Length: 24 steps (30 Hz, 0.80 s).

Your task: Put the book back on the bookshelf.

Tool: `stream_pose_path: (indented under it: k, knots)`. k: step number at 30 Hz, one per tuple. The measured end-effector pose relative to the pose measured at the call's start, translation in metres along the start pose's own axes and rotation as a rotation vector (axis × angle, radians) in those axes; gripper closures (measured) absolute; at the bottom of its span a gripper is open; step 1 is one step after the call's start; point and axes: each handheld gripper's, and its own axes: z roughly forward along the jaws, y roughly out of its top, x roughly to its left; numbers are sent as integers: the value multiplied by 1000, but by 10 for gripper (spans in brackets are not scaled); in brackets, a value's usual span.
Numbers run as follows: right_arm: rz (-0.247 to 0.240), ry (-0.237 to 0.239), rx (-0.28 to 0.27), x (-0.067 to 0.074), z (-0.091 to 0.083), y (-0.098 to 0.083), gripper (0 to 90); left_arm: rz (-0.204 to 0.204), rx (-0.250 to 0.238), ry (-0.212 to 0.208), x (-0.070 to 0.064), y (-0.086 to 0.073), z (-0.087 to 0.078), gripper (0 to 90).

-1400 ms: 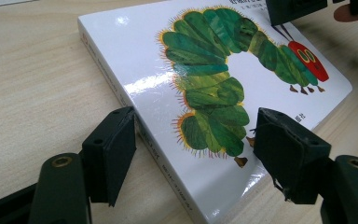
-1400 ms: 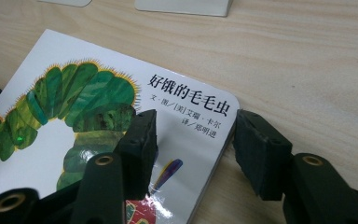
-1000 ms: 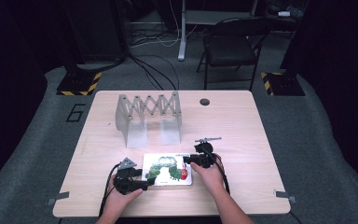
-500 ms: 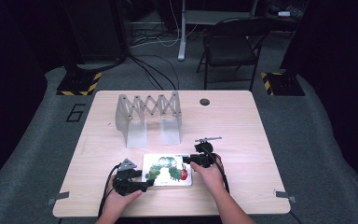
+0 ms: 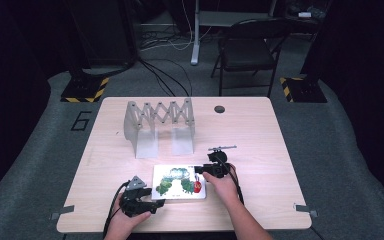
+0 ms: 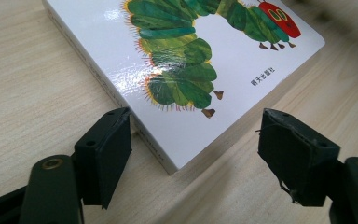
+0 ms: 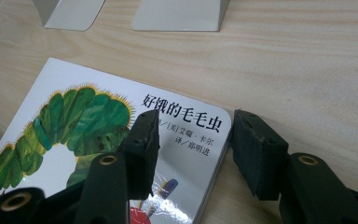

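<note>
A white board book [image 5: 179, 181] with a green caterpillar on its cover lies flat near the table's front edge. My left gripper [image 5: 153, 202] sits at the book's near left corner. In the left gripper view the gripper [image 6: 200, 154] is open, its jaws straddling the corner of the book [image 6: 186, 70] without touching it. My right gripper [image 5: 201, 170] is at the book's right edge. In the right gripper view the gripper [image 7: 193, 149] is open, with one jaw over the cover of the book [image 7: 88, 121] and the other beside its edge, low over the table.
A grey accordion-style rack [image 5: 160, 125] stands on two flat feet behind the book; the feet [image 7: 177, 14] show at the top of the right gripper view. A dark round grommet [image 5: 219, 109] sits at the back of the table [image 5: 260, 140]. A folding chair [image 5: 245, 50] stands beyond it.
</note>
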Motion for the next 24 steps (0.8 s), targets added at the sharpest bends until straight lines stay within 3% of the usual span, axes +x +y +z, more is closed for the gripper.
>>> stream_pose_path:
  k: [16,19,24]
  knots:
    - [41,16,-9,-3,-5,1,586,26,-34,-21,-1,-5,2,184]
    - [35,17,-19,-3,-6,0,586,45,-32,-6,-2,-5,3,174]
    - [49,26,-24,-1,-10,0,586,40,-27,2,-5,-6,3,170]
